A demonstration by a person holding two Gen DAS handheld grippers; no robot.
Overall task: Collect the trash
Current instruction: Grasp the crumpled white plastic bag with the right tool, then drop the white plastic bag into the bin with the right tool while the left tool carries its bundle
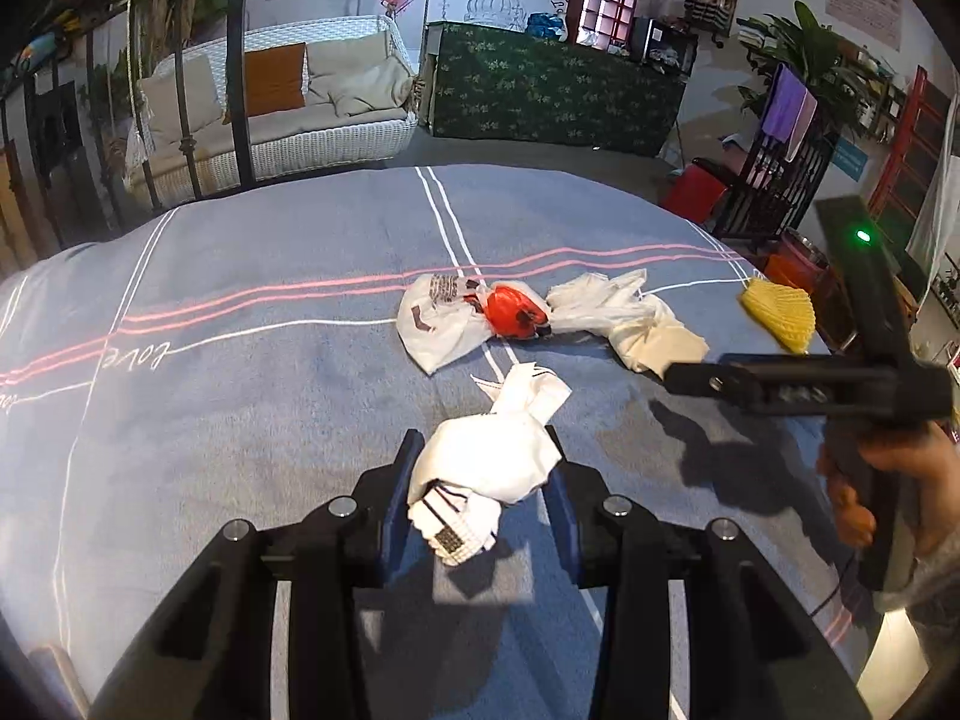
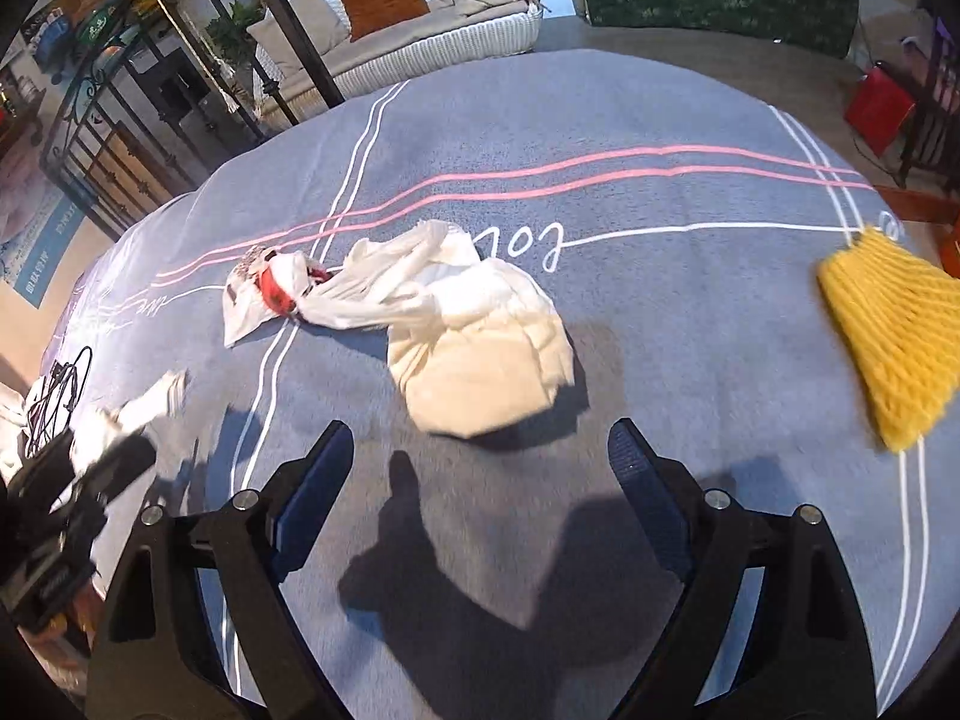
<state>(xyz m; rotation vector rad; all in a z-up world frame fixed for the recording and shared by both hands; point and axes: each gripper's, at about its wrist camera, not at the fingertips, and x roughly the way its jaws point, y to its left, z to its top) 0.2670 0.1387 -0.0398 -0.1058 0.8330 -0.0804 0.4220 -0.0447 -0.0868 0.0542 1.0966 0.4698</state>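
Gripping a white wad point(image 1: 489, 468) in the left tongs point(image 1: 480, 492) — pads pressed on both its flanks, wad lifted slightly off the blue cloth point(image 1: 240, 420), its twisted tail pointing away along the fingers. Right tongs point(image 2: 480, 480) spread wide, nothing between the pads, aimed down at the cloth. Lying just ahead of them, a shade left of centre: a white bundle point(image 2: 480, 354), fat end nearest, long axis running up-left toward its thin twisted end. Nearer to the right tongs than to the left by a good margin; probably the next pick, jaws roughly across the fat end as they stand. Touching that thin end, a red-and-white bag point(image 2: 270, 294), farther off. Off to the right near the cloth's edge, well apart from the rest — a yellow foam net point(image 2: 894, 336). Count of trash: four pieces — one wad held, one bundle, one printed bag, one net. No bin visible in either view.
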